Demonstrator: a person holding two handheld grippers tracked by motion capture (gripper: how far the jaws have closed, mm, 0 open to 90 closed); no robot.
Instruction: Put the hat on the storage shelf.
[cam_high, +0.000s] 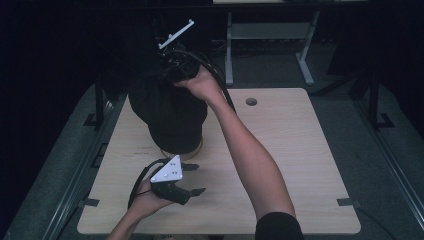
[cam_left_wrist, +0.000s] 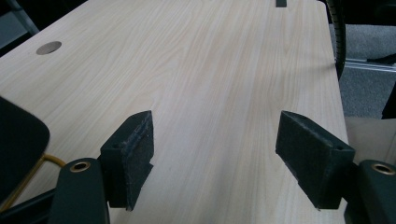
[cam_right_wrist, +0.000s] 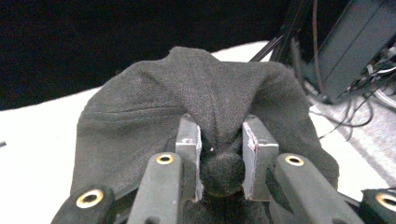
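The left gripper (cam_high: 196, 179) hovered low over the near part of the wooden table (cam_high: 290, 150), held in the person's left hand (cam_high: 145, 197). Its jaws stood wide apart with nothing between them; in the left gripper view, bare tabletop (cam_left_wrist: 210, 74) lay between and beyond its pads (cam_left_wrist: 135, 149). Just beyond and to one side of that gripper, a black cloth (cam_high: 170, 117) draped down over a round stand whose tan base ring (cam_high: 197, 148) peeked out beneath the hem.

Farther off, the right hand (cam_high: 202, 82) held the right gripper (cam_high: 175, 70) raised above the top of the cloth. In the right gripper view, the jaws were closed on a bunched fold of the black cloth (cam_right_wrist: 219, 116), and the fabric spread out and fell away in front of the right gripper (cam_right_wrist: 222, 149). Past the far edge of the table, a round hole (cam_high: 251, 101) pierced the tabletop.
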